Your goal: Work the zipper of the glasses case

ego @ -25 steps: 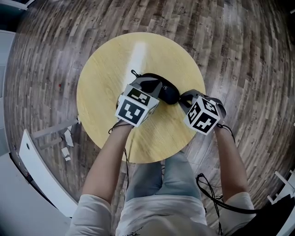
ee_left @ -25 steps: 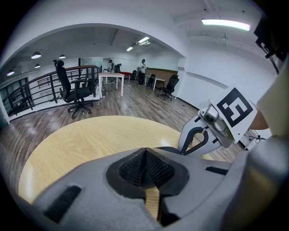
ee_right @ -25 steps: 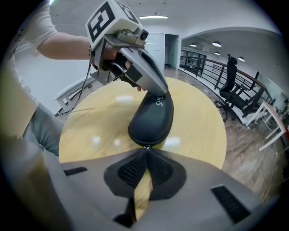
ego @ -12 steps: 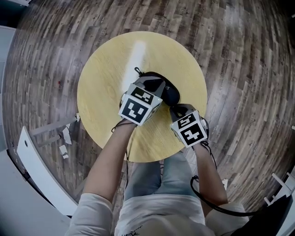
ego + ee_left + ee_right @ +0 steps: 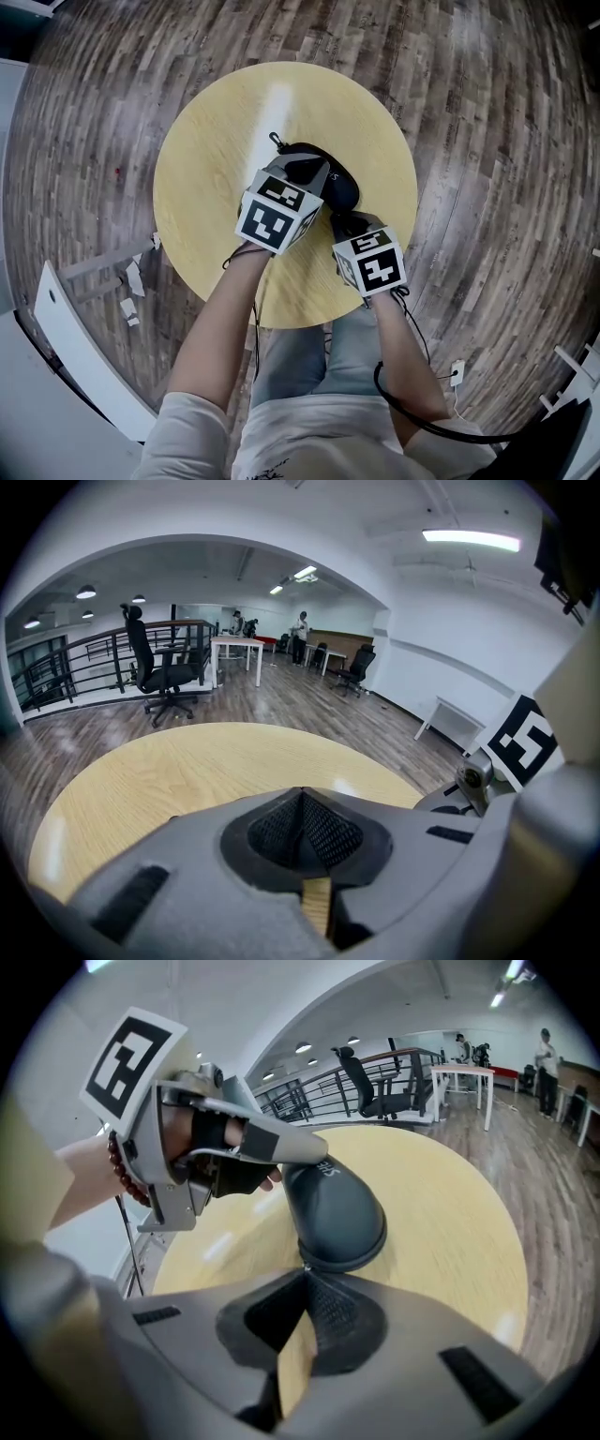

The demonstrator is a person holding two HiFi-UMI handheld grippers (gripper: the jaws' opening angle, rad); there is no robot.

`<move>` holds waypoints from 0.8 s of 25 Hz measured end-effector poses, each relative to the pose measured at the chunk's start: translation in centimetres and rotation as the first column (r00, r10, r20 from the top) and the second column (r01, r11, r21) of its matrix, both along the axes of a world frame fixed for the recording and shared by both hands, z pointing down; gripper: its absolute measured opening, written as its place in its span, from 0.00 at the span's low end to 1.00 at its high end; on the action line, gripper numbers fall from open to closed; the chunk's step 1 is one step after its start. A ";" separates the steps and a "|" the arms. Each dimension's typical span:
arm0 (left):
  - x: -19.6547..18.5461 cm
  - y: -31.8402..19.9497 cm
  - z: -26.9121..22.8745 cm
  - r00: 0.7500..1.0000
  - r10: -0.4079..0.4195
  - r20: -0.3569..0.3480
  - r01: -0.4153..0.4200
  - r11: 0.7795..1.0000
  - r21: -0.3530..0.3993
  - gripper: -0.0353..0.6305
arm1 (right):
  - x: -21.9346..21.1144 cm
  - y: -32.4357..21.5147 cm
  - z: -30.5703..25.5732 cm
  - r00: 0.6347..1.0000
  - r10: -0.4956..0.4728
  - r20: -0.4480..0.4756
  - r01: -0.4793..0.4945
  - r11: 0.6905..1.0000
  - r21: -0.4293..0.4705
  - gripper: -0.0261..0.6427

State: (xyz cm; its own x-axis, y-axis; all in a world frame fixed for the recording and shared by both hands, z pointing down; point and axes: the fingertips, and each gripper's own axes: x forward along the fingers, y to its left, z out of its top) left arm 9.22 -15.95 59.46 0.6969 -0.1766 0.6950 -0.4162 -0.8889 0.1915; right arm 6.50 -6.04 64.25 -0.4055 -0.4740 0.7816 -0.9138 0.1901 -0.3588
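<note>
Glasses case (image 5: 337, 1213), judged a light, stiff shell with smooth, slippery skin, lies on the desk (image 5: 206, 141), with the closed left hand-held gripper (image 5: 302, 797) rested on top. The right hand-held gripper (image 5: 305, 1274) is shut at the near-end seam, where the zipper pull is best pinched; a hold cannot be confirmed

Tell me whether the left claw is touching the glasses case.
Touching. The right gripper view shows the left claw resting on top of the glasses case, its tip flat against the dark shell with no gap between them.

Smooth, perhaps leatherette glasses case (image 5: 333, 1213), matt wood-grain table (image 5: 216, 141)
</note>
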 end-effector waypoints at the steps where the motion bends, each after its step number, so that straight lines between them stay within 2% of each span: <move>1: -0.1 -0.1 0.0 1.000 -0.005 -0.001 0.005 1.000 0.002 0.06 | -0.2 -0.1 0.1 1.000 0.004 0.006 -0.004 1.000 -0.006 0.04; 4: -0.3 -0.1 0.1 1.000 -0.021 -0.011 0.021 1.000 -0.011 0.06 | -0.5 -0.1 0.3 1.000 0.011 0.005 -0.011 1.000 -0.002 0.04; 7: -0.2 0.2 0.1 1.000 -0.015 -0.009 0.015 1.000 -0.017 0.06 | 0.2 0.3 0.4 0.999 -0.006 -0.044 0.007 0.999 0.032 0.04; 10: -0.3 0.1 0.2 1.000 -0.023 -0.013 0.023 1.000 -0.009 0.06 | 1.5 2.2 0.4 0.993 -0.040 -0.113 0.041 0.999 0.006 0.04; 13: -0.3 0.0 0.3 0.998 -0.048 -0.037 0.048 0.999 -0.016 0.06 | 3.3 5.2 0.2 0.989 -0.042 -0.139 0.042 0.999 -0.002 0.04; 15: -0.8 -0.1 -0.6 0.992 -0.101 -0.075 0.099 0.994 -0.038 0.06 | 4.4 7.0 -2.1 0.993 -0.012 -0.119 0.020 0.998 0.067 0.04; 16: -1.3 0.0 -2.1 0.983 -0.146 -0.116 0.141 0.989 -0.051 0.06 | 4.8 7.7 -4.0 0.994 0.009 -0.105 0.003 0.993 0.117 0.04; 18: -2.9 1.0 -6.4 0.948 -0.235 -0.213 0.225 0.972 -0.068 0.06 | 5.8 8.4 -8.9 0.996 0.047 -0.082 -0.028 0.975 0.221 0.04; 20: -5.6 4.0 -11.1 0.918 -0.284 -0.278 0.283 0.958 -0.045 0.06 | 6.0 8.8 -14.4 0.996 0.063 -0.066 -0.040 0.949 0.312 0.04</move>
State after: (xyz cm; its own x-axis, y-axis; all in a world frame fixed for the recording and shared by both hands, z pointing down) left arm 3.64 -11.92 48.40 0.7838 -0.3929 0.4809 -0.5796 -0.7408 0.3395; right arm 12.53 2.77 49.82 -0.3203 -0.7162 0.6200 -0.9472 0.2330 -0.2203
